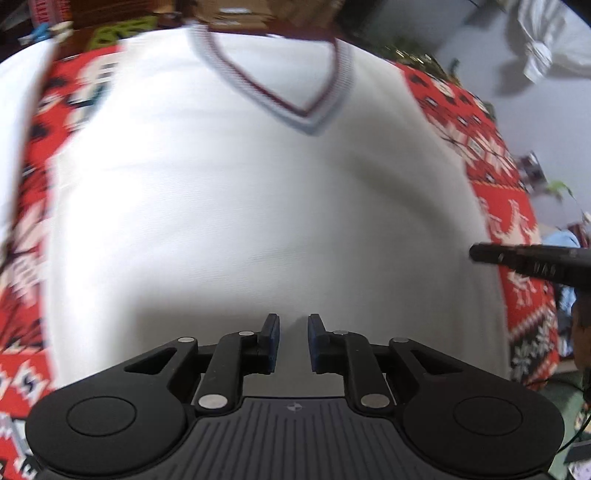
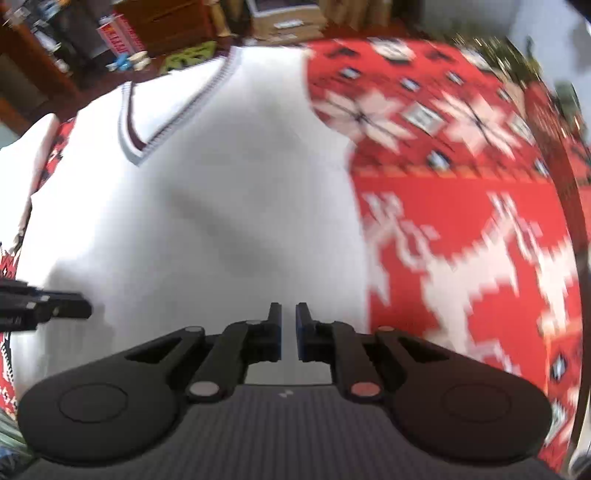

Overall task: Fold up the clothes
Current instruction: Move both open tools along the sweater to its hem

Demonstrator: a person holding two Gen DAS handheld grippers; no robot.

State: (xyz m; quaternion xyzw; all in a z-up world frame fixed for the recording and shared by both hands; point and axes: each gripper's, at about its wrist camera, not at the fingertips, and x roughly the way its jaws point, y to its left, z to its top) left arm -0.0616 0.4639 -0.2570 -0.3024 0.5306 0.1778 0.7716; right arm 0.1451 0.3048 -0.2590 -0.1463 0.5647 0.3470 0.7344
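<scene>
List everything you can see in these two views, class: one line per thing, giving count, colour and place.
white knitted V-neck garment with maroon-striped collar: one, white, spread flat, collar at the far end.
red patterned cloth with white reindeer and snowflakes: one, red and white, under the garment.
brown wooden furniture: brown, blurred, beyond the cloth.
left gripper: one, black, jaws slightly apart over the garment's near end, holding nothing.
right gripper: one, black, jaws slightly apart, holding nothing.
</scene>
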